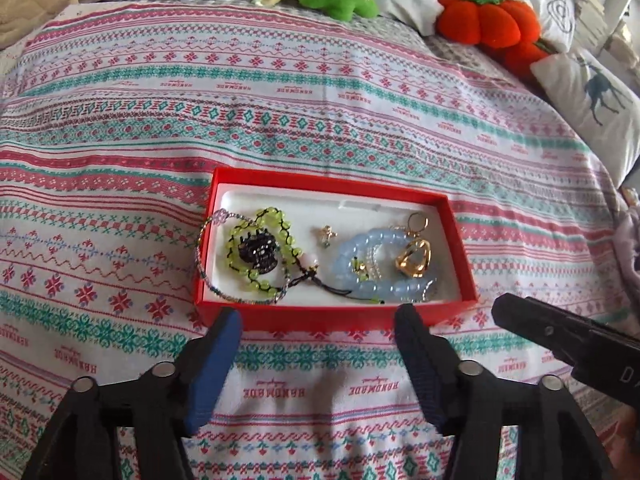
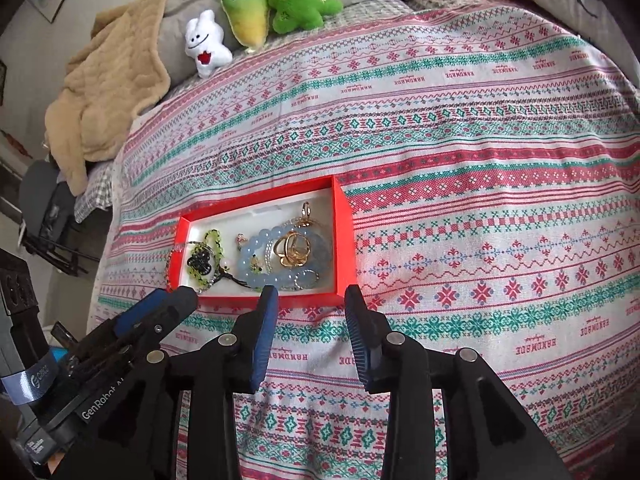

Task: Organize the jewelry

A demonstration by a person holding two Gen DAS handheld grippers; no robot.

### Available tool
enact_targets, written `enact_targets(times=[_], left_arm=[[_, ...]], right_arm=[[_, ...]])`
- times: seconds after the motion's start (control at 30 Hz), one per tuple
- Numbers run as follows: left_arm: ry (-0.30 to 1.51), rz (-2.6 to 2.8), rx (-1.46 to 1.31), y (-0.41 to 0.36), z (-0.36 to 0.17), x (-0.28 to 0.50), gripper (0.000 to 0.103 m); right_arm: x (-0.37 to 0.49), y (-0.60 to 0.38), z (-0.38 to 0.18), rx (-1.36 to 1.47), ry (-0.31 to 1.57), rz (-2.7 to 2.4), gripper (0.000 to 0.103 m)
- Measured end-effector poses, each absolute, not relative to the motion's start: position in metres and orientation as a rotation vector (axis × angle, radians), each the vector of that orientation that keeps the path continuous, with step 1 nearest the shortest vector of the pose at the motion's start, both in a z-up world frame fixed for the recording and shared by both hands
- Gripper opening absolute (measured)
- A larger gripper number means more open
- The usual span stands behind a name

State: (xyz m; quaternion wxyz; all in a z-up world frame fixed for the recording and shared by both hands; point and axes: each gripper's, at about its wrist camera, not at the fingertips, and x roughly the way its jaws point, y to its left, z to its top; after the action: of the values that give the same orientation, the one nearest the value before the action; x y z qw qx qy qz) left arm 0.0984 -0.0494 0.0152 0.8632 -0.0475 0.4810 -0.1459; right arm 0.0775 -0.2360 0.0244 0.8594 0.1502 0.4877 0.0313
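Note:
A red box [image 1: 332, 183] with a white lining lies on the patterned bedspread; it also shows in the right wrist view [image 2: 344, 236]. In it lie a green bead bracelet [image 1: 256, 248] around a black clip [image 1: 258, 255], a pale blue bead bracelet [image 1: 360, 256], gold rings [image 1: 414, 258] and a small charm [image 1: 326, 235]. A thin beaded bracelet [image 1: 206, 236] hangs over the box's left rim. My left gripper [image 1: 320, 320] is open and empty just in front of the box. My right gripper [image 2: 310, 296] is open and empty at the box's near right corner.
Plush toys line the far edge of the bed: a white one [image 2: 206, 44], a yellow-green one [image 2: 245, 12], a green star [image 2: 298, 0] and an orange pumpkin [image 1: 488, 20]. A beige blanket [image 2: 108, 92] lies at the far left. Pillows [image 1: 592, 92] lie at the right.

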Motion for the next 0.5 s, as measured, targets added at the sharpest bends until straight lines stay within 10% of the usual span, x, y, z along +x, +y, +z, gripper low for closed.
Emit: enact_targets(times=[0.5], left_arm=[[1.019, -0.192, 0.026, -0.033, 0.015, 0.035, 0.102]], right_arm=[[0.02, -0.216, 0.032, 0.139, 1.025, -0.039, 0.08]])
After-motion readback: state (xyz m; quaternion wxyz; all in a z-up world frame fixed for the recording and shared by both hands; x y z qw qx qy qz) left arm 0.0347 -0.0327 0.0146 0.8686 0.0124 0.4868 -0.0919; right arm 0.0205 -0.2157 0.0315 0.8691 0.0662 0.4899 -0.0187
